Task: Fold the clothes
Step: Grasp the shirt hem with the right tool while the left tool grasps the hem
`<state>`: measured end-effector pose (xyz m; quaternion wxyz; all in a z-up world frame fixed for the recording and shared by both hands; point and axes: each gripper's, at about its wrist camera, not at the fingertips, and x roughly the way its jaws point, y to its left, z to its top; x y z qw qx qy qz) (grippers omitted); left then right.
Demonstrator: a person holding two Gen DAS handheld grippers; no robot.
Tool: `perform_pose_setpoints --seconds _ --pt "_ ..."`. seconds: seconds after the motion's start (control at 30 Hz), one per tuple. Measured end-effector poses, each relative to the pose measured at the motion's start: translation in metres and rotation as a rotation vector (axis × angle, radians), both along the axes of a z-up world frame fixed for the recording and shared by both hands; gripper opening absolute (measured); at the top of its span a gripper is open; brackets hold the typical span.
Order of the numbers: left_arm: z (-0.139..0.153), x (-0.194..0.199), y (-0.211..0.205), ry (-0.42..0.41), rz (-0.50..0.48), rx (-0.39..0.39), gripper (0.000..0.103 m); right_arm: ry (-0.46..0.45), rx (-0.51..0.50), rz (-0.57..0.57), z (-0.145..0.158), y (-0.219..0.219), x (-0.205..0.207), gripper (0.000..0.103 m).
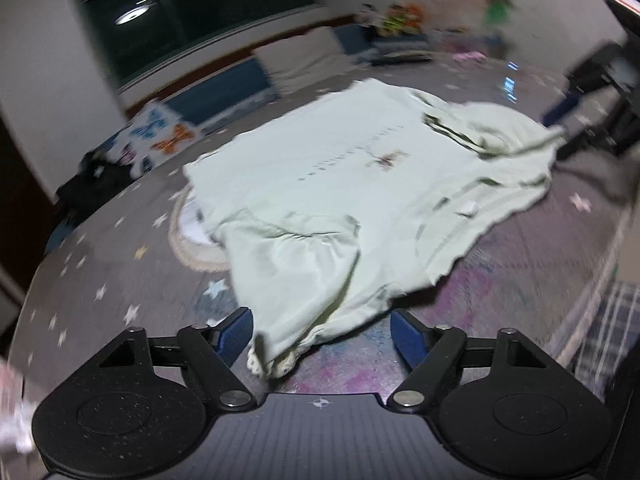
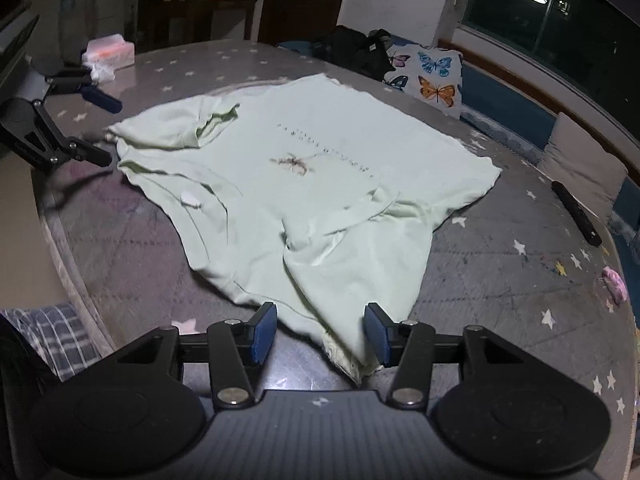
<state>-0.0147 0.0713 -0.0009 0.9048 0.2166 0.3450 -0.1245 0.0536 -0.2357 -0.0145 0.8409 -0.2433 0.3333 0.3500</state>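
- One black claw arm with a blue pad [image 2: 102, 100] reaches in from the left edge of the right wrist view, its tip near a sleeve of the shirt; whether it touches the cloth I cannot tell.
- One white tissue pack [image 2: 108, 53] sits at the far left of the mat.
- One pale green T-shirt [image 2: 320, 184] lies spread and rumpled in the middle of one grey star-printed mat [image 2: 500, 280], with one small brown print and one dotted line of text on its chest, and one white tag near the collar.
- One right claw [image 2: 320, 336] has its two blue pads apart; the shirt's near corner lies between them, close against the right pad, and is not pinched.
- One left claw [image 1: 322, 334], in its own view, has two blue pads wide apart, with a lace-edged corner of the shirt lying loose between them.
- One butterfly-printed cushion [image 2: 432, 76] rests at the mat's far edge, beside a dark heap of cloth [image 2: 352, 52].
- One black stick-shaped object [image 2: 576, 212] lies on the right of the mat.
- One small pink item [image 2: 614, 284] lies at the far right edge.
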Motion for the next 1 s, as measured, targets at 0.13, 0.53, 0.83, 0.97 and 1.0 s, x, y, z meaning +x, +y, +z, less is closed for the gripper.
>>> perform_pose_setpoints --seconds 0.13,0.53,0.83,0.97,1.0 --pt "-0.001 0.01 0.003 0.037 -0.08 -0.006 0.062 -0.003 0.0 0.01 -0.002 0.001 0.002 0.049" --pt "0.0 0.027 0.009 0.102 -0.147 -0.034 0.013 -0.023 -0.025 0.042 -0.007 0.01 0.008 0.038" --pt "0.001 0.028 0.015 0.109 -0.141 -0.021 0.022 0.008 -0.004 0.06 -0.009 0.009 0.014 0.036" --pt "0.0 0.031 0.015 0.114 -0.14 -0.039 0.015 0.0 0.002 0.016 -0.009 0.012 0.017 0.014" --pt "0.0 0.03 0.014 0.112 -0.139 -0.041 0.011 0.0 0.007 0.006 -0.009 0.012 0.017 0.01"
